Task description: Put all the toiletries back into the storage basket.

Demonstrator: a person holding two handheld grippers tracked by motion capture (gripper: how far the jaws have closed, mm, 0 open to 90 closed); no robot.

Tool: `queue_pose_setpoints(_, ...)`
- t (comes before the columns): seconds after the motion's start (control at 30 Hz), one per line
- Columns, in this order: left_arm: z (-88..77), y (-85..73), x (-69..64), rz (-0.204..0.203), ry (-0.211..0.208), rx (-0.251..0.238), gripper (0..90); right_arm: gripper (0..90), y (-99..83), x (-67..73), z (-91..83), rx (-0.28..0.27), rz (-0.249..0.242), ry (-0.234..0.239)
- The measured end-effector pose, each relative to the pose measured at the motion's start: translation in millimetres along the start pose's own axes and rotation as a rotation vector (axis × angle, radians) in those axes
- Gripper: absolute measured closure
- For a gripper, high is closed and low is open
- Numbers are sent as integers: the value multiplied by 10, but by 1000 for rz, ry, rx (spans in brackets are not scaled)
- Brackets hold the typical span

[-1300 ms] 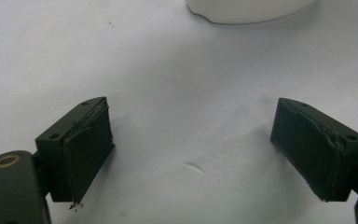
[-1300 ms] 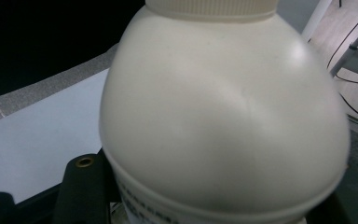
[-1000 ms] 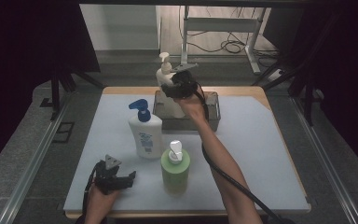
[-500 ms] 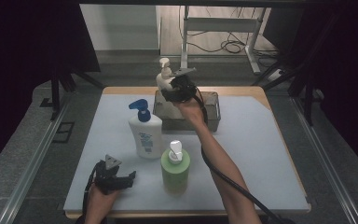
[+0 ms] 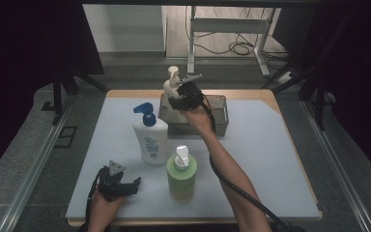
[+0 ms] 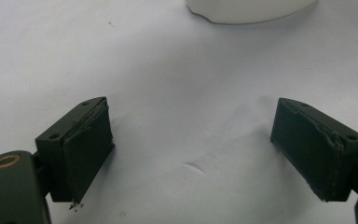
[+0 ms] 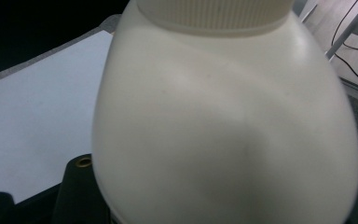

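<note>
Cream plastic is what the right gripper view shows: the rounded shoulder of a cream pump bottle (image 7: 223, 121) sits very close between the gripper's own jaws, with a ribbed collar at the top. In the high view the right gripper (image 5: 179, 98) holds this cream pump bottle (image 5: 172, 83) by its body, so the claw is closed on it at a medium width. The bottle is upright, with its pump head at 12 o'clock from the gripper. It is above the near left part of a grey bin (image 5: 220, 117), which stands at the far middle of the white table (image 5: 270, 159). I cannot tell if the bottom of the bottle touches the bin.

At 7 o'clock from the bin stands a white bottle with a blue pump (image 5: 149, 137). Just beside it, at its 5 o'clock, stands a green bottle with a white pump (image 5: 181, 175).

At 8 o'clock from the green bottle, near the front edge of the table, the left gripper (image 5: 134, 185) rests low. In the left gripper view its jaws stand wide apart over the bare white table (image 6: 177, 93), with nothing between them. The base of a white bottle (image 6: 249, 8) shows at 12 o'clock in that view.
</note>
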State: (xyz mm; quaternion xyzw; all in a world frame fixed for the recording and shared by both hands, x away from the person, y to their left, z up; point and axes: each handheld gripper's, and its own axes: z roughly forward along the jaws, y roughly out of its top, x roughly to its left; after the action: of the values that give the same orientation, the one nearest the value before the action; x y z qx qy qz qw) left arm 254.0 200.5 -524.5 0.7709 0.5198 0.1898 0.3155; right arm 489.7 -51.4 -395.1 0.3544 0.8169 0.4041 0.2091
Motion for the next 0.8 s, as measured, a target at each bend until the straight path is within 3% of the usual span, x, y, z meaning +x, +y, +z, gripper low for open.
queue_pose_setpoints(0.8, -2, 1, 1, 1, 0, 2, 121, 382, -234, 0, 102, 46, 8, 10)
